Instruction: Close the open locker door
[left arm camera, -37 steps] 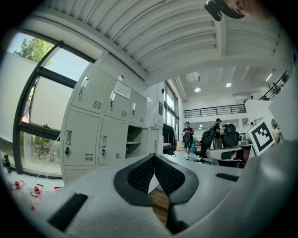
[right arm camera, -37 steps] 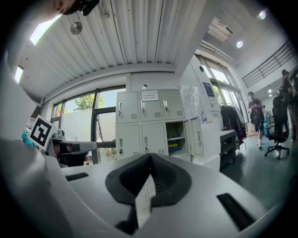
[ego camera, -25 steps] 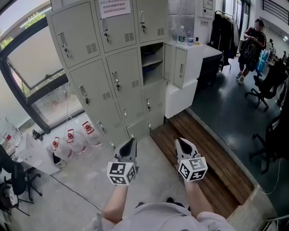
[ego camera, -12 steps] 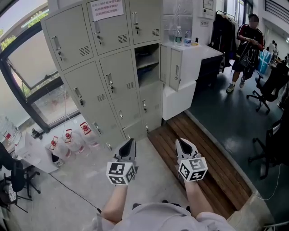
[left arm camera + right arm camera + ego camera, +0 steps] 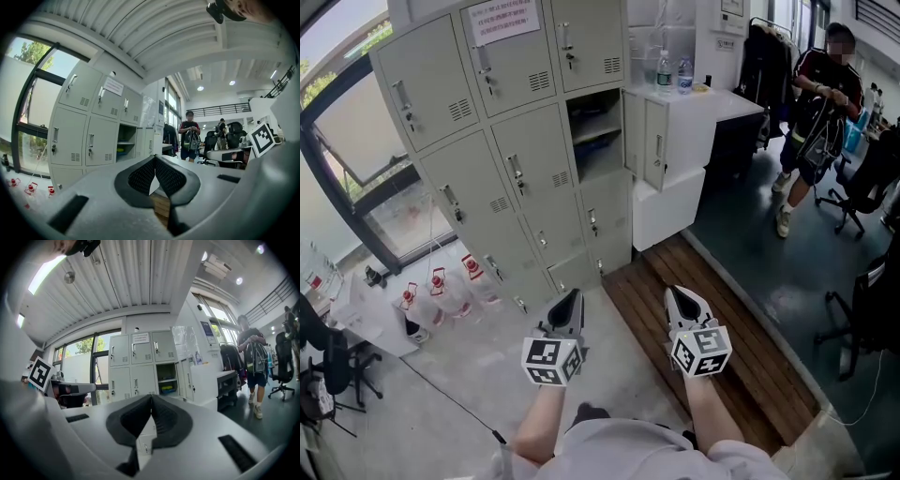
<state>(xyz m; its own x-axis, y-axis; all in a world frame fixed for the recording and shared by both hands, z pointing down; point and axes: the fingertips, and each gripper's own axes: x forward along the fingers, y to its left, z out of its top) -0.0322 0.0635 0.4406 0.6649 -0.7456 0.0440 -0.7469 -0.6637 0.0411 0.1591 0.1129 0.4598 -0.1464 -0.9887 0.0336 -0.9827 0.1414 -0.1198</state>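
A bank of grey lockers (image 5: 516, 141) stands ahead. One compartment (image 5: 593, 131) in the right column is open, with a shelf inside. Its door (image 5: 654, 145) is swung out to the right. My left gripper (image 5: 568, 309) and right gripper (image 5: 682, 307) are held side by side low in the head view, well short of the lockers. Both are shut with nothing between the jaws. The open compartment (image 5: 125, 143) shows left of centre in the left gripper view. The right gripper view also has the open compartment (image 5: 166, 378).
A white cabinet (image 5: 698, 112) with bottles (image 5: 673, 73) on top stands right of the open door. A person (image 5: 811, 112) stands at the far right near office chairs (image 5: 862, 169). Water jugs (image 5: 441, 291) sit on the floor at the left. Wooden planks (image 5: 703, 309) lie under my right gripper.
The lockers have shifted left and down in the head view. The person at the right has stepped nearer. Both grippers stay in the same place, shut.
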